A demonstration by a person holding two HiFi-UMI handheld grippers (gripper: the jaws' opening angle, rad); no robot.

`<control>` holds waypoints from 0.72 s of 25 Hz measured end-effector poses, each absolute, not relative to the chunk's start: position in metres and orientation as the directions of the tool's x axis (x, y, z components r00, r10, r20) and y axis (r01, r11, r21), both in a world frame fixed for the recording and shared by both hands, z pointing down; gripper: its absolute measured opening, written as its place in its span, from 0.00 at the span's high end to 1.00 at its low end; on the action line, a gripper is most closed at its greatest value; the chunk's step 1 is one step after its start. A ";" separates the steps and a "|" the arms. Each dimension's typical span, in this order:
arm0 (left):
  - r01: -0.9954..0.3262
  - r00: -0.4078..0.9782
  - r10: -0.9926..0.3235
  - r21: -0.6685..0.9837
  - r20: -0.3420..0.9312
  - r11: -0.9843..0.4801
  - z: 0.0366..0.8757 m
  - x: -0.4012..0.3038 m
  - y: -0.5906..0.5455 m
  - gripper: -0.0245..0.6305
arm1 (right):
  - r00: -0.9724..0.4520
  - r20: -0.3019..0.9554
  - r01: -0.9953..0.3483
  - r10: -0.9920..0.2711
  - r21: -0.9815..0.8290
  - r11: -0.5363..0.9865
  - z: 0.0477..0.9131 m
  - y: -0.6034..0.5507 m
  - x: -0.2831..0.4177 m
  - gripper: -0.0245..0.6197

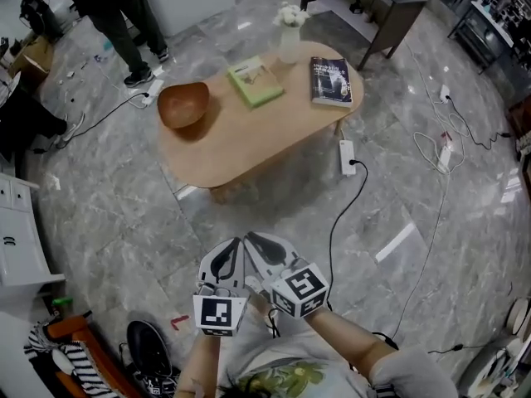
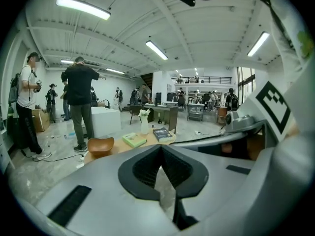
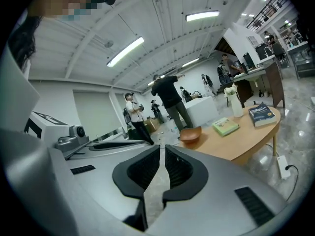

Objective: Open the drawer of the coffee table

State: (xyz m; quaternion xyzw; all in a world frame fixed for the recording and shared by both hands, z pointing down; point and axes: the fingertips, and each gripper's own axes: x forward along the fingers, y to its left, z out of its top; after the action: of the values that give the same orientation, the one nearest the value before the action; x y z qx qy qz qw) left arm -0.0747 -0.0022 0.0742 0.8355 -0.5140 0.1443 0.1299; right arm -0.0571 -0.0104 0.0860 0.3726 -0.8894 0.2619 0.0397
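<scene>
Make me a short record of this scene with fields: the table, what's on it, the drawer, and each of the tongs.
Table: oval wooden coffee table
On it: wooden bowl, green book, dark book, white vase with flowers
Drawer: no front or handle shows in any view
Left tongs: shut, empty, short of the table
Right tongs: shut, empty, close beside the left
Nearby: power strip on the floor by the table's right end; person standing beyond the table

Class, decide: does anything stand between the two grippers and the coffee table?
Nothing visible does. Only bare floor lies between the left gripper, the right gripper and the coffee table's near edge. A power strip and its black cable lie off to the right. No drawer shows.
</scene>
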 end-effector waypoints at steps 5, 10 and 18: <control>-0.895 0.430 -0.818 0.063 0.382 -0.442 0.122 -0.083 -0.027 0.95 | -0.710 0.269 -0.690 -0.651 -0.450 0.567 0.135 -0.035 -0.065 0.93; -0.890 0.436 -0.816 0.045 0.380 -0.454 0.170 -0.087 -0.048 0.95 | -0.711 0.267 -0.684 -0.650 -0.477 0.552 0.184 -0.056 -0.069 0.93; -0.893 0.431 -0.823 0.041 0.370 -0.449 0.232 -0.093 -0.067 0.95 | -0.736 0.268 -0.662 -0.622 -0.477 0.578 0.246 -0.076 -0.077 0.93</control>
State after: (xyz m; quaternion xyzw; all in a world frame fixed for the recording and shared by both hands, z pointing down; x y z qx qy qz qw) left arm -0.0933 -0.0672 0.2320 0.8378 -0.5120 0.1500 0.1161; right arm -0.0769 -0.0758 0.2464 0.3615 -0.8876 0.2831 0.0357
